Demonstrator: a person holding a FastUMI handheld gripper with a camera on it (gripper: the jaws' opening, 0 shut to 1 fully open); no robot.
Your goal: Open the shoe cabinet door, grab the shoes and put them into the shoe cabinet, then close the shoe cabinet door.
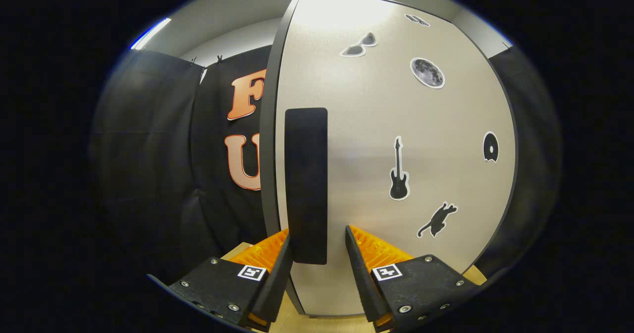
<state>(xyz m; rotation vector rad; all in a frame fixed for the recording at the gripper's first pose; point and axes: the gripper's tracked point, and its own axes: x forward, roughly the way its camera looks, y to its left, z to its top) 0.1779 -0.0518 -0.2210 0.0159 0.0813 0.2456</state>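
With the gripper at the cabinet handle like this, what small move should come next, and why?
Probably close the gripper on the handle. Its open fingers sit either side of the handle's lower end, a gap showing at the right-hand one, and the cabinet door cannot be pulled until it is gripped.

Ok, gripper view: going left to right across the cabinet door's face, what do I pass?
Handle, with the open gripper straddling its lower end → guitar sticker → cat sticker → disc sticker.
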